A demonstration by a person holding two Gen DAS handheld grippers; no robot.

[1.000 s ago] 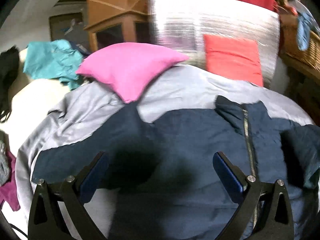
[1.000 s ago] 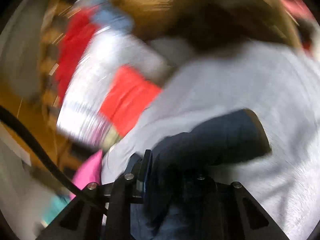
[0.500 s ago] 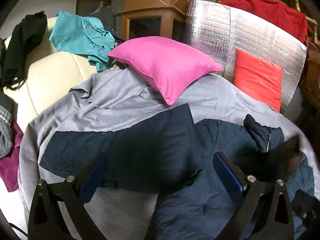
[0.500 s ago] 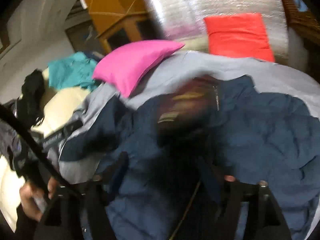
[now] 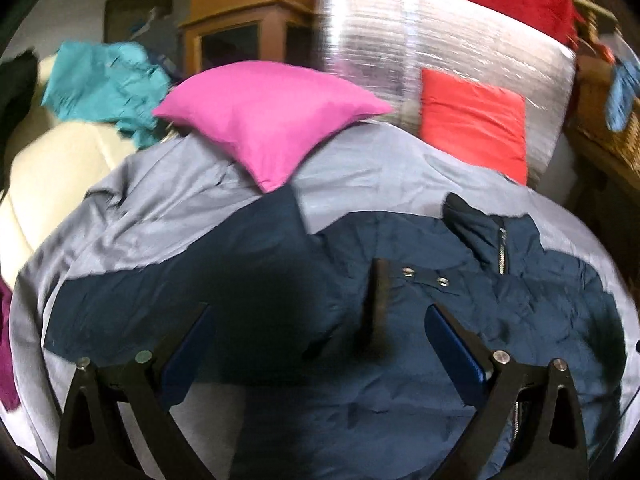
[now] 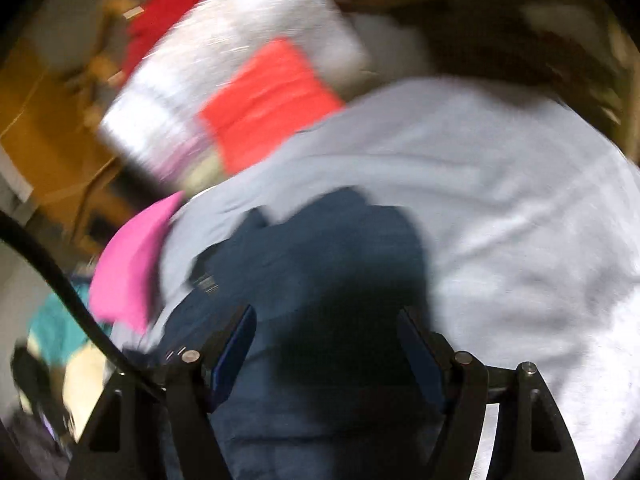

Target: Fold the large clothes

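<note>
Lying spread over the grey bedsheet, the dark navy zip-front jacket looks soft, bulky, floppy; grasp hem or sleeve edges. Left gripper and right gripper hover spread, empty.

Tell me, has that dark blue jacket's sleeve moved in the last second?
Yes. In the left view the navy jacket sleeve, earlier hidden, now lies spread out leftward across the grey sheet, below the pink pillow.
</note>
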